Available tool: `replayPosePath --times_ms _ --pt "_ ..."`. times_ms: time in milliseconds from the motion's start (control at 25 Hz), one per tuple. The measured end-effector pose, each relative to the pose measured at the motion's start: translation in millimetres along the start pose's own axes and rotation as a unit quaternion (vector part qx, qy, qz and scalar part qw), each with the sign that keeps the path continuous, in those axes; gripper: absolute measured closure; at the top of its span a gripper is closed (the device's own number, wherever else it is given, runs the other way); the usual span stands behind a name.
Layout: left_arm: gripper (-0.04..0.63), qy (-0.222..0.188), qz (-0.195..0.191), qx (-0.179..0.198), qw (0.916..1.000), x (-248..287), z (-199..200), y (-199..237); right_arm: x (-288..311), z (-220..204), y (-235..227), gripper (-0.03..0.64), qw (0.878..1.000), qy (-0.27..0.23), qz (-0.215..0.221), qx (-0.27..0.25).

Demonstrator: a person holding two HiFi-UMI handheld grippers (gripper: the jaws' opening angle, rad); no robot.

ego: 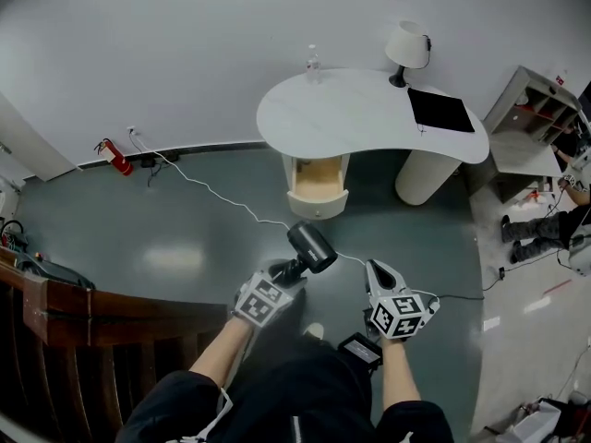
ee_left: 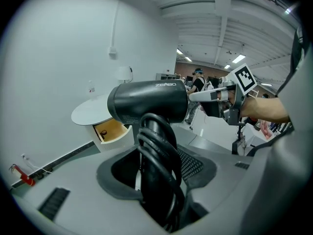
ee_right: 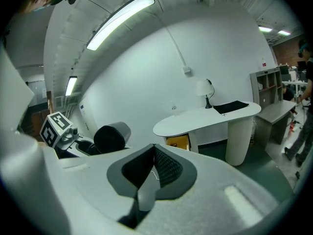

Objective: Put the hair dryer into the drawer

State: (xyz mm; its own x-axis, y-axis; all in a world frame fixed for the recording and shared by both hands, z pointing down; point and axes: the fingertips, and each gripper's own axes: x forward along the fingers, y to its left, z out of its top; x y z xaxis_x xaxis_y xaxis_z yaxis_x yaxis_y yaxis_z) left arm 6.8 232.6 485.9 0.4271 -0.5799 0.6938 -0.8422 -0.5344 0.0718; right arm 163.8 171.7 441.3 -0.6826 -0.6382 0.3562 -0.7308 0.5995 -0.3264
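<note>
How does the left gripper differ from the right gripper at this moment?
The left gripper grips the hair dryer by its cord-wrapped handle; the right gripper holds nothing. The left gripper's jaws stand wide around that handle; the right gripper's jaws meet. Both point toward the desk.

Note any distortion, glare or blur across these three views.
Head view: fisheye bows the wall, pale glare on the floor. Left gripper view: dark round vignette, hair dryer close yet sharp. Right gripper view: ceiling light blown out, black corners.
</note>
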Motion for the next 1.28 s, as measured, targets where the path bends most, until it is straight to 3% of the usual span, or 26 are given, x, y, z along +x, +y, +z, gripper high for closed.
replayPosePath --times_ms 680,1280 --pt "0.374 0.0 -0.041 0.001 0.9992 62.7 38.9 49.5 57.0 25.5 -43.9 0.615 1.0 0.012 -0.026 -0.005" --pt "0.374 0.039 -0.071 0.049 0.9955 122.7 101.8 157.2 182.7 96.1 -90.5 0.615 0.998 0.017 -0.057 0.016"
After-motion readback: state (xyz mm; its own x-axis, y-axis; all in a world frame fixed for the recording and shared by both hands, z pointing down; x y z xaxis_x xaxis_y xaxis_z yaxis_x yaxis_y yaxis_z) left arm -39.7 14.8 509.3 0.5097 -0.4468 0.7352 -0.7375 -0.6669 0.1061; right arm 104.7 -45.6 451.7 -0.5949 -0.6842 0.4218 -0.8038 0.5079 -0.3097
